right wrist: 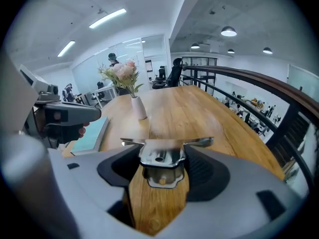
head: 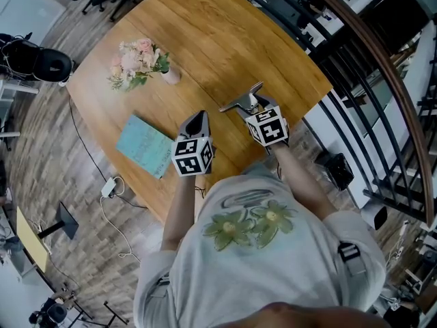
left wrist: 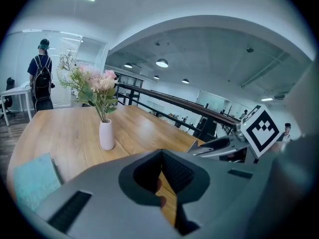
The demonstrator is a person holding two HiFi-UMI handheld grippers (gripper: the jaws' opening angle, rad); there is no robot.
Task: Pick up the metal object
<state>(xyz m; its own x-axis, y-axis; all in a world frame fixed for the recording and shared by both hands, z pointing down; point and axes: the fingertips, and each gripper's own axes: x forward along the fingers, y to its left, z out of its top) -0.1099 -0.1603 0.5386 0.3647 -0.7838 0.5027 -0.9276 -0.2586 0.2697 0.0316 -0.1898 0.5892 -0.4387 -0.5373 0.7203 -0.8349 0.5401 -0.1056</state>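
The metal object (head: 240,101), a shiny flat-winged bracket with a small cup under it, sits between the jaws of my right gripper (head: 251,104), which is shut on it. In the right gripper view the metal object (right wrist: 162,158) spans the pads of the right gripper (right wrist: 160,171), with the wooden table (right wrist: 199,118) showing below it. My left gripper (head: 198,118) hovers just to its left over the table's near edge, jaws closed with nothing between them. From the left gripper view, past the left gripper (left wrist: 160,178), the metal object (left wrist: 219,146) shows at the right.
A white vase of pink flowers (head: 140,61) stands at the table's far left. A teal book (head: 145,145) lies at the left edge near my left gripper. A dark railing (head: 369,67) runs along the right side. A person with a backpack (left wrist: 41,76) stands far off.
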